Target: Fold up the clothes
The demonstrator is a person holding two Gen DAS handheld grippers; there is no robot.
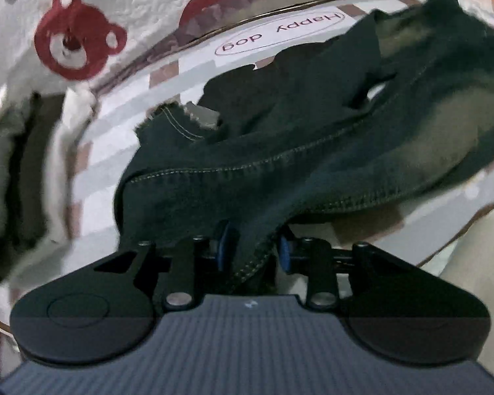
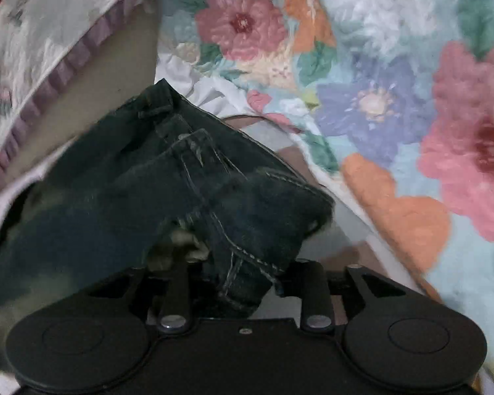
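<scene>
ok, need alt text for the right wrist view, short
The right gripper is shut on a bunched seam of dark denim jeans, which rise in folds ahead of it, a belt loop visible. Behind lies a floral quilt in pink, orange and purple, with a bear-print quilt at upper left.

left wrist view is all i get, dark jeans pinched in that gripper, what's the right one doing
Observer: The right gripper is also shut on the dark jeans, pinching a stitched seam.
Operator: which part of the jeans is over there
Observer: A belt loop shows at the far end, so the waistband.
Operator: what's past them on that side
Observer: A floral quilt with pink, purple and orange flowers.
</scene>
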